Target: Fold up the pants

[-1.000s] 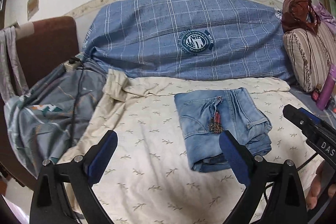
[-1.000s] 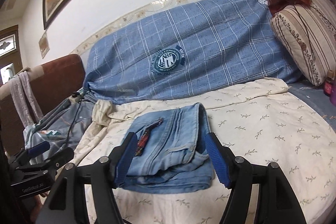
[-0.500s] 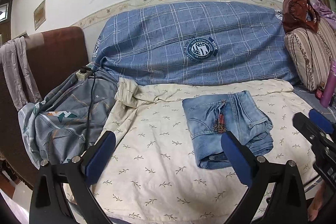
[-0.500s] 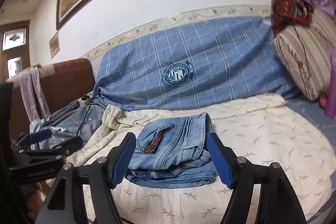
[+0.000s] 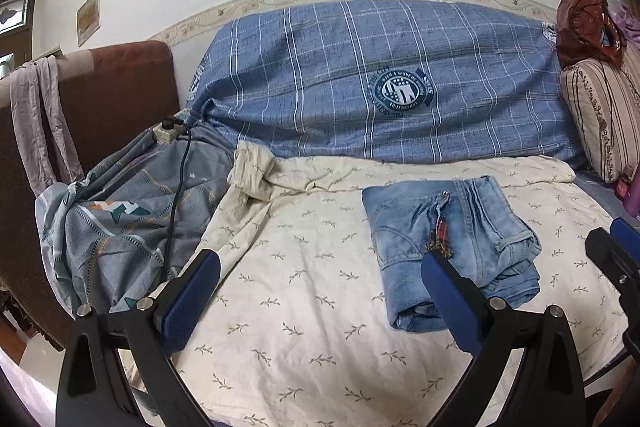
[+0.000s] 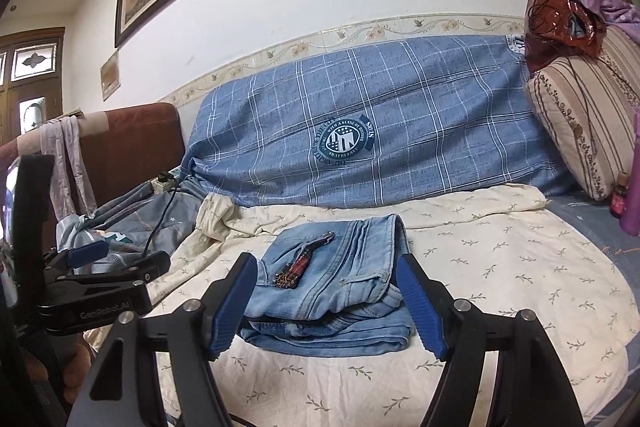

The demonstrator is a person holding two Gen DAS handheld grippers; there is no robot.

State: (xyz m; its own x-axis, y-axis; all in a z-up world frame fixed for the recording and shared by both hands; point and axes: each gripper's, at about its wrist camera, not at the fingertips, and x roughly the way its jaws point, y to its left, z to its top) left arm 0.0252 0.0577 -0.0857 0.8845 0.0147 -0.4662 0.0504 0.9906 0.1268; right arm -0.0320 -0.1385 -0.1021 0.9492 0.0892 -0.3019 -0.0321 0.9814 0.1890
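Jeans (image 5: 448,251) lie folded into a compact light-blue stack on the cream leaf-print sheet (image 5: 320,307), and we hold both tools back from them, touching nothing. Seen along our left gripper (image 5: 320,291), the stack sits ahead and toward the right-hand jaw: that jaw's blue pad overlaps the stack's near edge in the view, but is apart from it. The left-hand jaw stands over bare sheet. Our left jaws are spread wide with nothing between them.

Along our right gripper (image 6: 328,291) the folded jeans (image 6: 332,279) sit straight ahead, framed in the gap between the two blue pads, their near folded edge just beyond the tips. These jaws also stand well apart and grip nothing; the pads do not press on the denim. A small dark red patterned trinket (image 6: 298,265) lies on top of the stack, nearer the left-hand pad.

Beyond both pairs of jaws a blue checked cover (image 5: 380,83) with a round crest leans against the wall. Out past the left-hand jaw of our left tool lies a grey patterned quilt (image 5: 120,219) with a black cable (image 5: 180,179) across it. Far to the right of the jaws a striped pillow (image 6: 580,123) stands on end.
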